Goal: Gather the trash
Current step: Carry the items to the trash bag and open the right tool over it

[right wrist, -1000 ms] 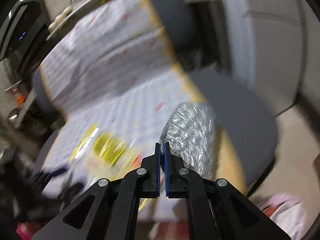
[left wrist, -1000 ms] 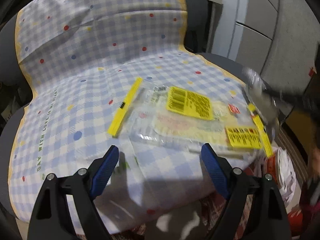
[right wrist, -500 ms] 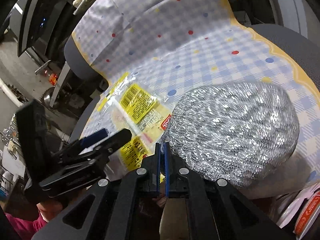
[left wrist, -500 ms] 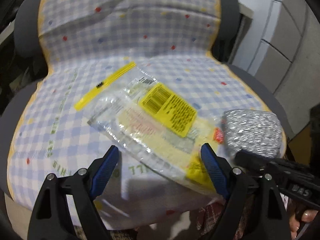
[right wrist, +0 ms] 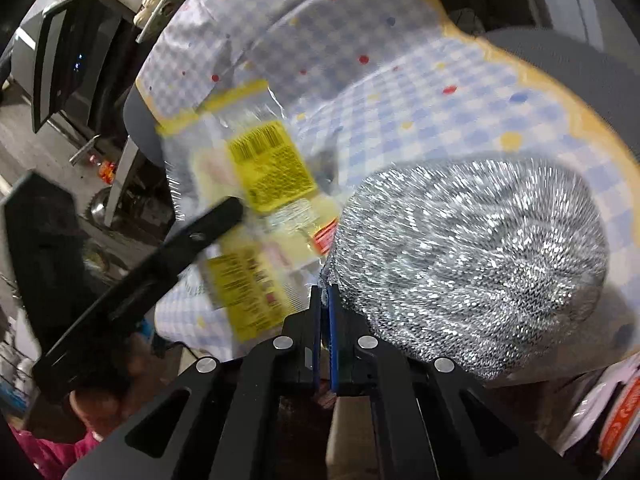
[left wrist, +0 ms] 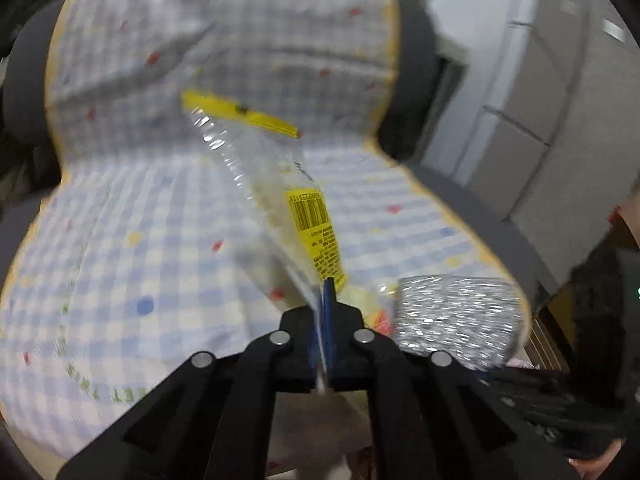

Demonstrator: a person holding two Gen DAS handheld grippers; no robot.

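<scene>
Clear plastic wrapper with yellow labels [left wrist: 280, 184] is pinched in my left gripper [left wrist: 325, 300]; right gripper [right wrist: 325, 300] pinches silver mesh scrubber [right wrist: 472, 264]; both wait for binning.

Left gripper [left wrist: 325, 300] bottom centre, jaws clamped together, right gripper [right wrist: 325, 304] bottom centre, jaws pinched closed

Label print on plastic bag [left wrist: 280, 200]: motion-blurred, unreadable to you. Lettering on checked seat cover [left wrist: 120, 240]: smeared. Your hand [right wrist: 100, 404]: mostly hidden behind left gripper [right wrist: 224, 216]. Orange-white packet [right wrist: 616, 420]: cut off by frame edge.
</scene>
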